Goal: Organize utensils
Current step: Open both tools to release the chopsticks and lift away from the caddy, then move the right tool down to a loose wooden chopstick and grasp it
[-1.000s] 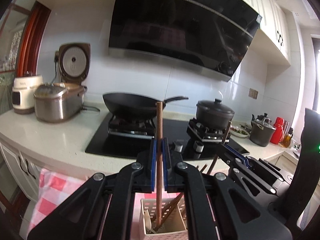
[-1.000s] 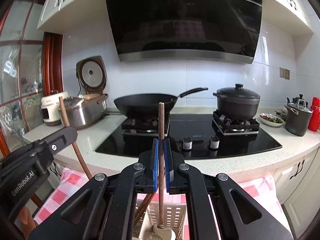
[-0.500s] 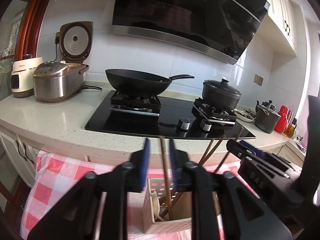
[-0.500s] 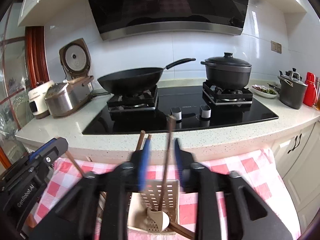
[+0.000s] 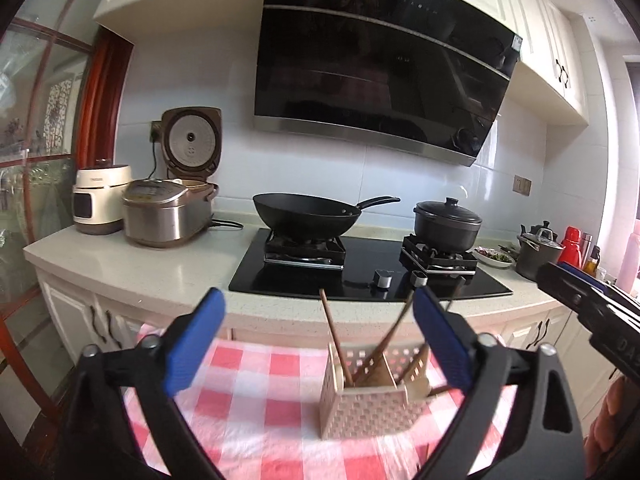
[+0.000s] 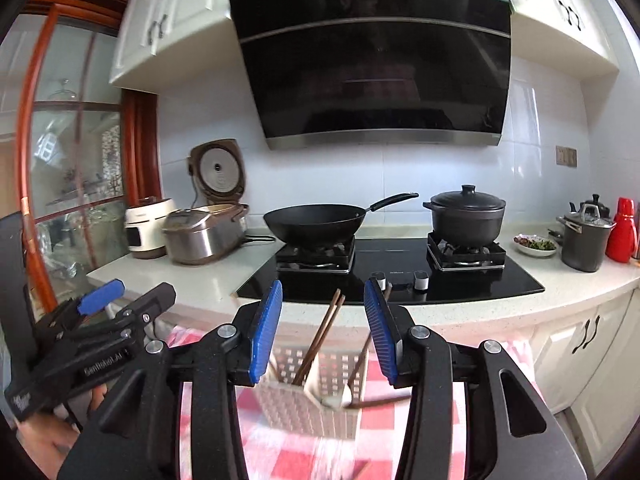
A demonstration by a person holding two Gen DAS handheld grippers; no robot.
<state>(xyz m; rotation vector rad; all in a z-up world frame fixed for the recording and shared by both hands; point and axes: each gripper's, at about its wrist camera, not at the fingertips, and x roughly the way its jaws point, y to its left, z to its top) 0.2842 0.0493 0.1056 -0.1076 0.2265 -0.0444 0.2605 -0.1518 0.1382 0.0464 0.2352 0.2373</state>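
Both tools released chopsticks, now in holder; wok behind.

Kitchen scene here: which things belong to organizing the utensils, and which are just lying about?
Job:
perforated beige plastic utensil caddy
brown wooden chopsticks
white spoon

Lying about:
black wok
black lidded pot
steel rice cooker
red thermos

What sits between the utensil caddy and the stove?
In the left wrist view, a strip of red-checked cloth, then the pale countertop edge, lie between the utensil caddy and the stove. Nothing stands on that stretch.
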